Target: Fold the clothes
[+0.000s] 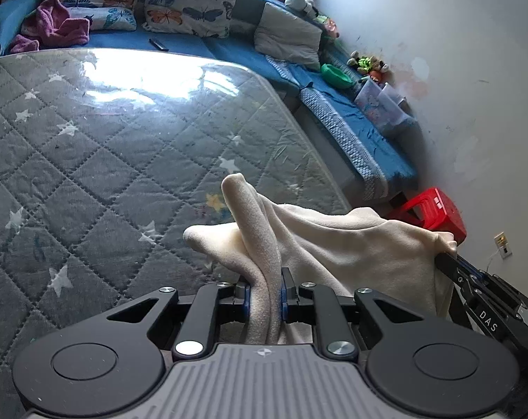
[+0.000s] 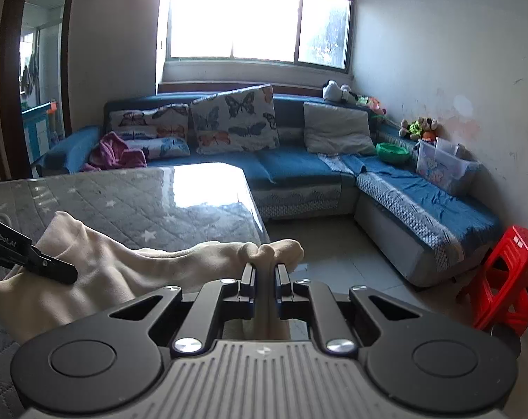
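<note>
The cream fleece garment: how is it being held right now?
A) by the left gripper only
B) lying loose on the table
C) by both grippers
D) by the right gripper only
C: the left gripper and right gripper each pinch a bunch of the cream fleece garment.

daylight from blown-out window (image 2: 260, 14) | glare on table (image 1: 152, 76) | fisheye edges dark, bent

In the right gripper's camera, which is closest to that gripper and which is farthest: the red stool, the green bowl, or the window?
From the right gripper:
1. Red stool, on the floor, right.
2. Green bowl, on the sofa's right part.
3. Window, back wall, behind the sofa.
</note>
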A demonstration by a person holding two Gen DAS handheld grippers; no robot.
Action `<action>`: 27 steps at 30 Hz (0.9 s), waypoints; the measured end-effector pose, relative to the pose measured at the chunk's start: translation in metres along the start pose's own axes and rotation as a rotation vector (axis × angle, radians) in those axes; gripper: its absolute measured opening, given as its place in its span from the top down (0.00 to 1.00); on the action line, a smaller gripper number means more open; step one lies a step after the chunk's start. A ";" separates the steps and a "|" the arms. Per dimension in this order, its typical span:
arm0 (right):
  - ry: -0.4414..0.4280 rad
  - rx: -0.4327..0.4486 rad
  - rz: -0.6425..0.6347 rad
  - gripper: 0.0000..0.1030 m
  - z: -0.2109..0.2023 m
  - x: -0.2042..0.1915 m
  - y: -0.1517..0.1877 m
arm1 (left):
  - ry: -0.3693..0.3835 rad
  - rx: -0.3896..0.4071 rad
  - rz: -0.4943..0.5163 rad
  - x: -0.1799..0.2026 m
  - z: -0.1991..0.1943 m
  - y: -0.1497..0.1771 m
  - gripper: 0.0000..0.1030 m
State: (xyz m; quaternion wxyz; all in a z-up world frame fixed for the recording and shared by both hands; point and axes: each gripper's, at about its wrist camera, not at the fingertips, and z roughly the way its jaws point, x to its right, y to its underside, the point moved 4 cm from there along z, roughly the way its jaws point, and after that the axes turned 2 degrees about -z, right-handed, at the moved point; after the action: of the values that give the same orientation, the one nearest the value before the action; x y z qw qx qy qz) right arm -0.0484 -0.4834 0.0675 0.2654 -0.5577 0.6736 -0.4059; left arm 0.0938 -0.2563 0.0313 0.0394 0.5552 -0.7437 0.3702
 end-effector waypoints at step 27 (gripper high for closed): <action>0.044 -0.164 0.016 0.90 0.063 -0.003 0.039 | -0.158 -0.010 0.154 -0.002 0.029 0.015 0.72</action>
State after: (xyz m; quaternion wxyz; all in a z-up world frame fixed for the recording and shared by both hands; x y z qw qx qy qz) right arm -0.0172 -0.4942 0.0014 0.2072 -0.5633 0.7146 -0.3593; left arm 0.0915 -0.2704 0.0020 -0.0454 0.5237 -0.7867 0.3235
